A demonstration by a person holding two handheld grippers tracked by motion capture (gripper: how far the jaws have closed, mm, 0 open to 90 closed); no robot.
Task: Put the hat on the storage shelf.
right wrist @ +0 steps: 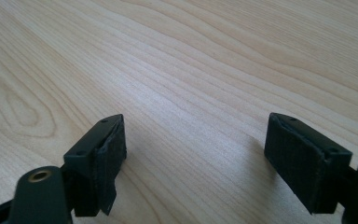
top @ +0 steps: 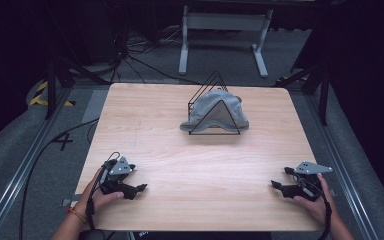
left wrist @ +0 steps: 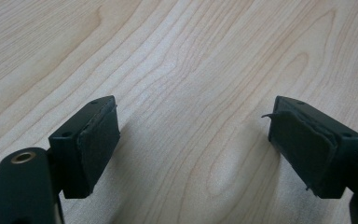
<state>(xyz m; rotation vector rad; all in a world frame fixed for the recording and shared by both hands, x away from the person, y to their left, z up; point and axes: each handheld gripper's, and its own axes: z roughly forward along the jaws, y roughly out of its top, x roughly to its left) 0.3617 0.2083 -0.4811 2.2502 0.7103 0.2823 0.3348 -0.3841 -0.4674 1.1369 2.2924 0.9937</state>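
Cap (top: 215, 112) well beyond both tools

two grippers: the left gripper (top: 141, 188) at the near left of the table, the right gripper (top: 276, 185) at the near right. each has two black jaws, so four jaws in all, and each pair stands wide apart with nothing but bare wood between. each gripper carries one grey three-cornered plate, two plates counted. two hands, one on each gripper. one wooden table (top: 155, 125). one black wire rack (top: 215, 85) at the far middle of the table. one grey cap (top: 216, 112) resting in that rack. one white metal stand (top: 225, 22) on the floor beyond the far edge.
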